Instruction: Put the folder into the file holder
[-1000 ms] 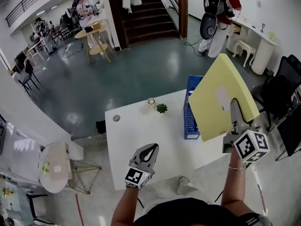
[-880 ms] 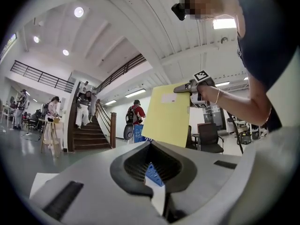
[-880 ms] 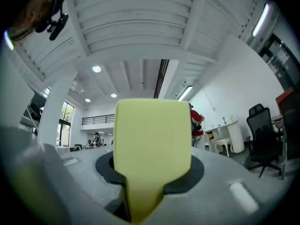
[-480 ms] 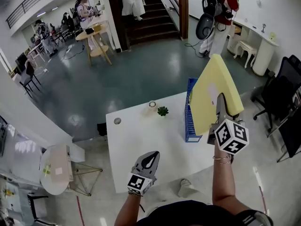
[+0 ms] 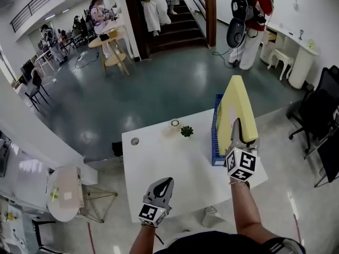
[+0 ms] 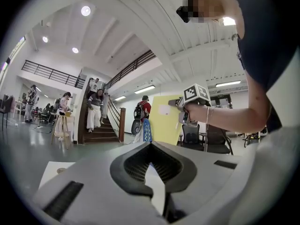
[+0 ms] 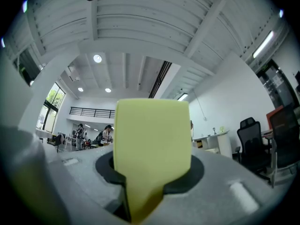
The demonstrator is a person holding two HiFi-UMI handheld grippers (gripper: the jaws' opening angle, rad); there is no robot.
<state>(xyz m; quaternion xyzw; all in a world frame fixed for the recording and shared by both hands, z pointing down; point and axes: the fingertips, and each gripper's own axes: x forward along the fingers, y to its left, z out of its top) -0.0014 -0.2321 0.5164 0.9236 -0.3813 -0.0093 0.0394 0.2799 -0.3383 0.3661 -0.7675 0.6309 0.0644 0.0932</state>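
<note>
A pale yellow folder (image 5: 237,109) stands on edge in my right gripper (image 5: 238,136), which is shut on its near edge. It hangs over the blue wire file holder (image 5: 216,136) at the right side of the white table (image 5: 169,165). In the right gripper view the folder (image 7: 152,149) fills the space between the jaws. My left gripper (image 5: 161,189) is shut and empty, held over the table's near edge. From the left gripper view I see the folder (image 6: 166,121) and the right gripper (image 6: 187,104) off to the right.
A small green plant (image 5: 186,131), a glass (image 5: 175,124) and a round cable hole (image 5: 135,141) are at the table's far side. Black office chairs (image 5: 318,110) stand to the right. People stand by the stairs (image 5: 159,9) and a round table (image 5: 108,38) further off.
My right gripper has carried the folder left and down, turning it from tilted and broadside to nearly edge-on over the file holder. The left gripper has drifted slightly lower.
</note>
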